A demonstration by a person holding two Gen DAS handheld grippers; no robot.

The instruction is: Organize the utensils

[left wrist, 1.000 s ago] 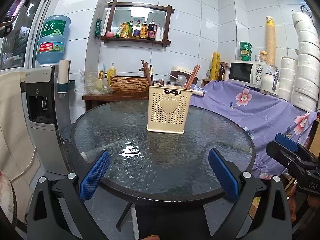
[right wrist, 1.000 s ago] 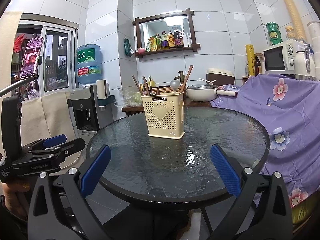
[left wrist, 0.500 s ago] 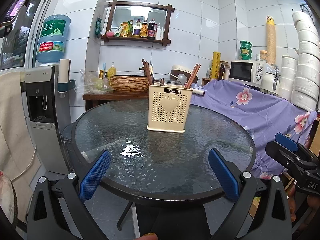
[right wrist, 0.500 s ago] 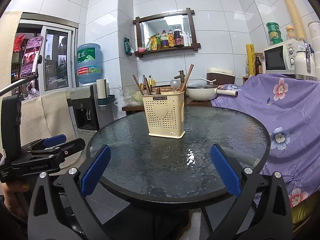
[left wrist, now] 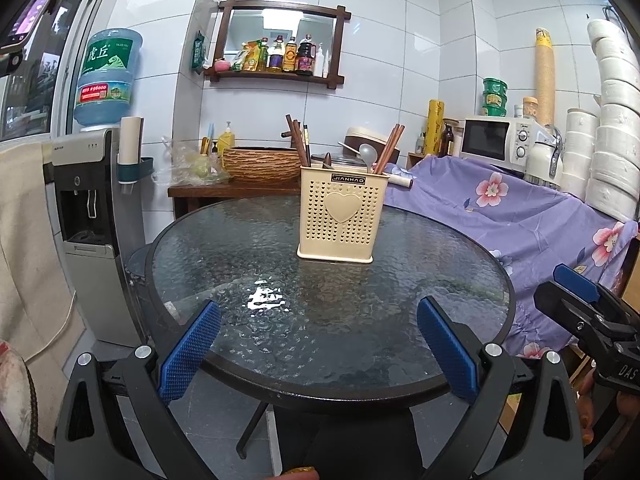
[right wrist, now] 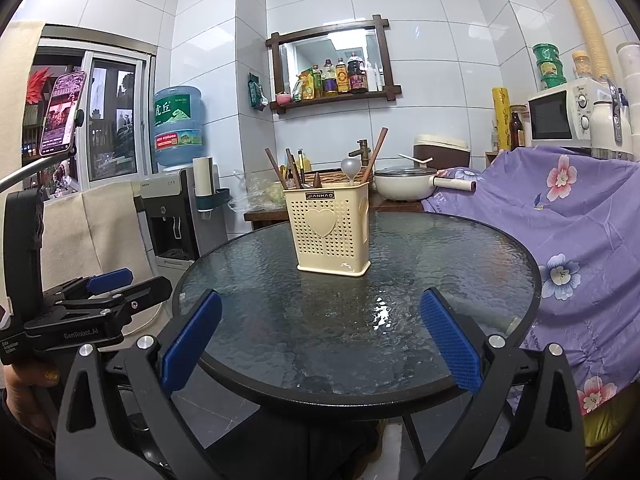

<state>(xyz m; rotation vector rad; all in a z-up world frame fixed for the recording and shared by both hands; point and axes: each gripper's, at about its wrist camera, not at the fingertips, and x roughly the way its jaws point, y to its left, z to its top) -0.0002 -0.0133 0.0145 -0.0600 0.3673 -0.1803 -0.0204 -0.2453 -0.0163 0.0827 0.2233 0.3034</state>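
**Two empty grippers wait at the near edge of a glass table, facing a utensil holder**

A cream perforated utensil holder (left wrist: 342,216) stands upright near the middle of a round, textured glass table (left wrist: 280,344). Brown chopsticks (left wrist: 298,140) lean out of its left side. A pale spoon (left wrist: 367,155) and more chopsticks rise on its right.

The left gripper (left wrist: 318,354) and the right gripper (right wrist: 320,342) both sit low at the near rim of the table, well apart from the holder. Each has its blue-padded jaws spread wide, with nothing between them.

No loose utensils show on the glass, so the sorting looks finished or close to it. If a piece must move, a good approach is probably from above: close on a single handle high up and lift straight, so the light holder does not tip.

The holder's inner compartments are hidden behind its front wall. A dark tip (left wrist: 327,159) between the chopsticks and spoon is too small to identify. The table's nearest rim is covered by the gripper frames.
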